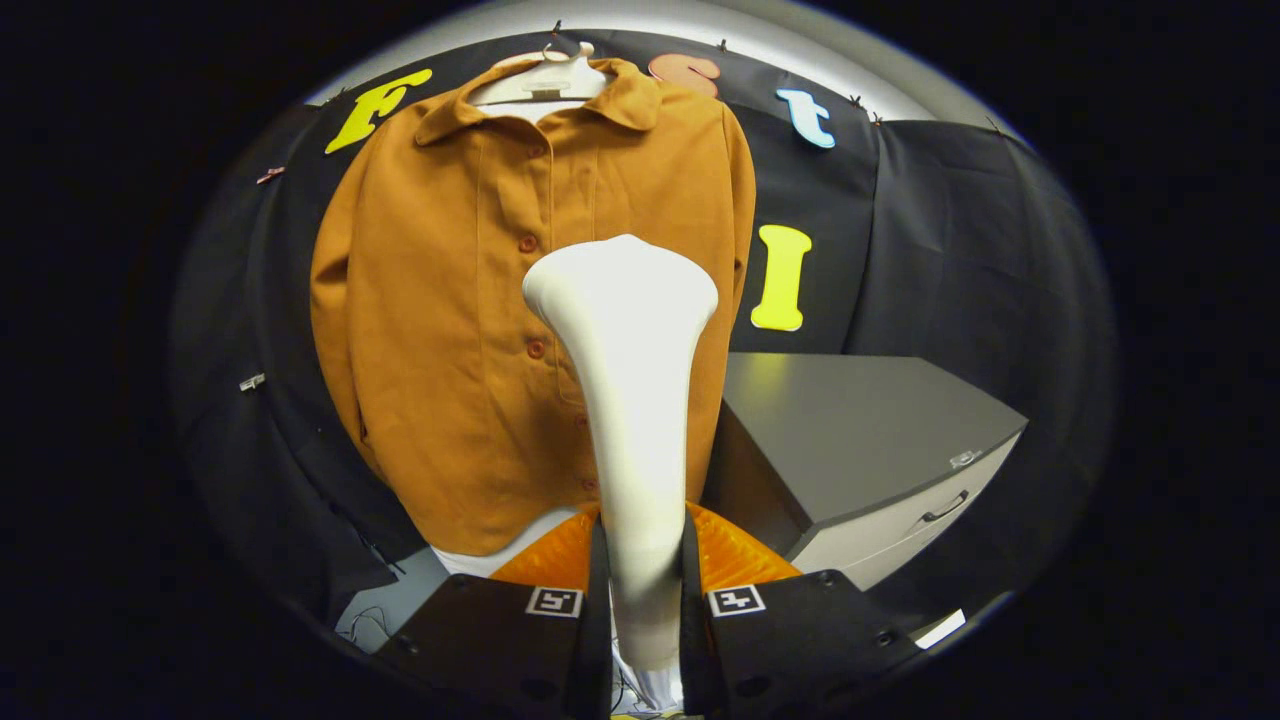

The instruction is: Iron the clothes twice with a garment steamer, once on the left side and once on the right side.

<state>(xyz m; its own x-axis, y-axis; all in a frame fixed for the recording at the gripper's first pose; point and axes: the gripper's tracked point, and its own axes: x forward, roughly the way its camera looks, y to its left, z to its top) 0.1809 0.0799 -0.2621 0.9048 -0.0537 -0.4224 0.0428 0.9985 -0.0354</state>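
A brown-orange button shirt (450,320) hangs on a pale hanger (540,82) against the booth's wall, straight ahead of me. My gripper (645,590) is shut on the white garment steamer (630,400), with both fingers pressing on its narrow handle. The steamer stands upright between the fingers and widens into a flat head at its top. That head is in front of the shirt's right half, just right of the button row, at about mid height. Whether the head touches the cloth I cannot tell. The steamer hides part of the shirt's right side.
A grey cabinet (860,430) with a drawer and a dark handle (945,508) stands to the right of the shirt, close beyond my right finger. A strip of pale floor (400,600) lies below the shirt's hem on the left.
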